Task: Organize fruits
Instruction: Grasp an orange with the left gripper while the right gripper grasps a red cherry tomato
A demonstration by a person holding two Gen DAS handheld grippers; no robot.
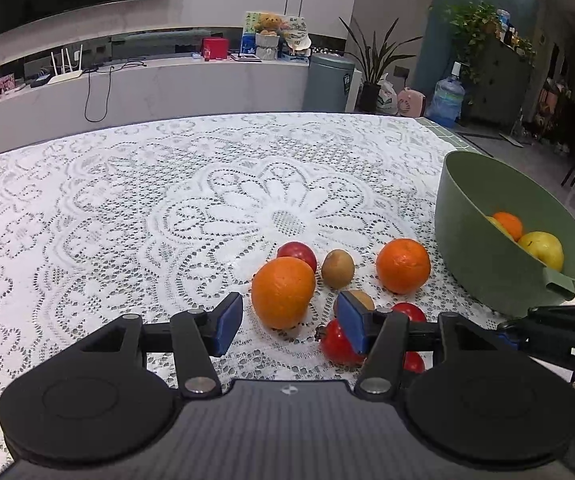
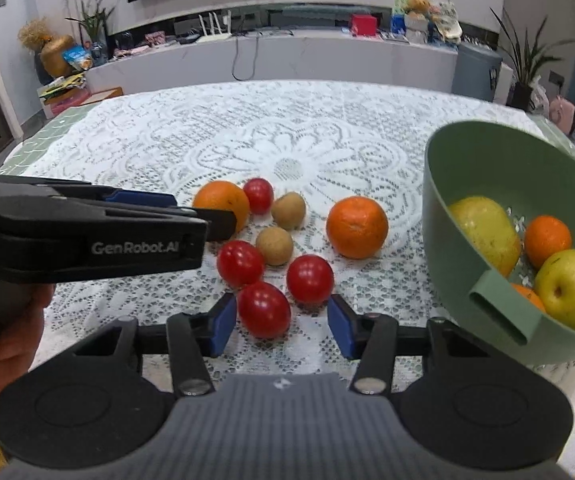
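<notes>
Lettering "GenRobot.AI" (image 2: 135,247) marks left tongs (image 1: 289,326); both tongs (image 2: 282,322) gape, gripping nothing.

**Counter under white lace, fruit loose beside a green bowl**

The counter (image 2: 67,128) is covered by a white lace cloth (image 2: 287,128). A green bowl (image 2: 447,208) stands on the cloth. Taking the bowl as landmark, an orange (image 2: 357,227) lies just beside it; farther off sit two kiwis (image 2: 288,210), four red tomatoes (image 2: 310,279) and, farthest, a second orange (image 2: 222,202).
</notes>
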